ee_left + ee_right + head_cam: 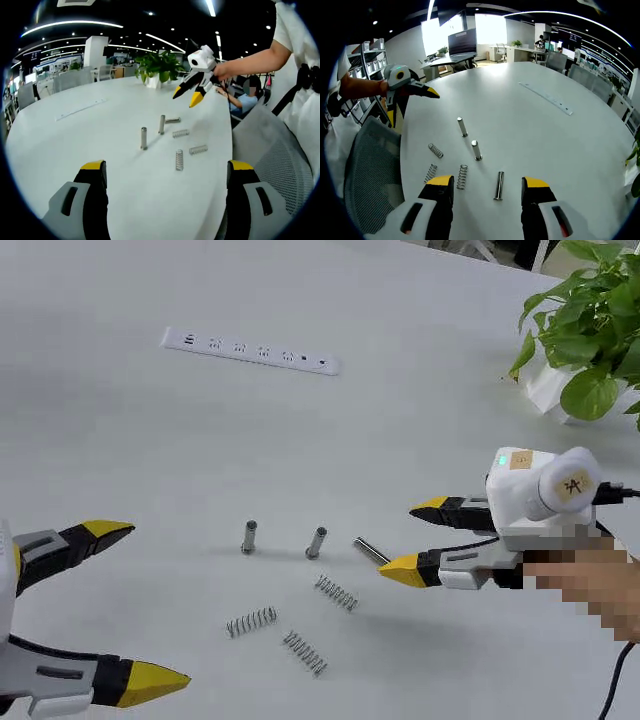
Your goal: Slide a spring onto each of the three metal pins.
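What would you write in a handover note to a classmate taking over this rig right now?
Left gripper: open, empty.
Right gripper: open, empty, tips by the lying pin.
First upright pin and second upright pin stand on the table.
Loose near them: left spring, near spring, right spring.
Done: nothing; every pin is bare.
Left: all three springs to fit.

- 3 pins (249, 536) (316, 542) (370, 551) are seen in smooth, bright metal.
- 3 springs (251, 621) (304, 652) (336, 592) are seen in fine metal wire.
- The table (150, 450) is shown matt, white, smooth.
- The power strip (250, 350) is read as white plastic.
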Motion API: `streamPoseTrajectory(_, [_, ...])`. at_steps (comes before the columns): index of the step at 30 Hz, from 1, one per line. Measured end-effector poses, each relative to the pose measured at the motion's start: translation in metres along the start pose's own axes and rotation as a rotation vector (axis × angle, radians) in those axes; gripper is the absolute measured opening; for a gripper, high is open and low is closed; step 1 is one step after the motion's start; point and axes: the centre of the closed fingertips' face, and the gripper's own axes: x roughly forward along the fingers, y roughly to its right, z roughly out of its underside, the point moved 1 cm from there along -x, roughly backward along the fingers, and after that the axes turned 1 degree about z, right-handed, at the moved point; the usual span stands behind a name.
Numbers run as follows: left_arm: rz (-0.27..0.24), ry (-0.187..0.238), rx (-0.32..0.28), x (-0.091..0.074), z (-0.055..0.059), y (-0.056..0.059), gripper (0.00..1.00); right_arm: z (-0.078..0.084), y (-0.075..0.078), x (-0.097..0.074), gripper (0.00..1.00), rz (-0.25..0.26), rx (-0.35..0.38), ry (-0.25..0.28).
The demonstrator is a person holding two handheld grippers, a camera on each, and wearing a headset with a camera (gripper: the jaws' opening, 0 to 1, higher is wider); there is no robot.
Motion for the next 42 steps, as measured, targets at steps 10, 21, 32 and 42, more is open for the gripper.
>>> streamPoseTrajectory(10, [-0.001, 0.008, -0.009, 0.001, 0.0, -0.001, 0.99, -0.001, 0.01, 0.019, 0.33, -0.002, -0.025, -0.101])
streamPoseTrajectory(21, [0.007, 0.007, -0.018, 0.003, 0.005, 0.001, 0.99, 0.012, 0.016, 0.046, 0.24, -0.032, -0.043, -0.231])
streamPoseTrajectory(32, [0.002, 0.016, -0.031, 0.002, 0.005, -0.003, 0.99, 0.024, 0.025, 0.067, 0.17, -0.054, -0.04, -0.319])
streamPoseTrajectory(42, [0.001, 0.021, -0.044, 0.002, 0.006, -0.005, 0.99, 0.024, 0.018, 0.071, 0.11, -0.071, -0.036, -0.359])
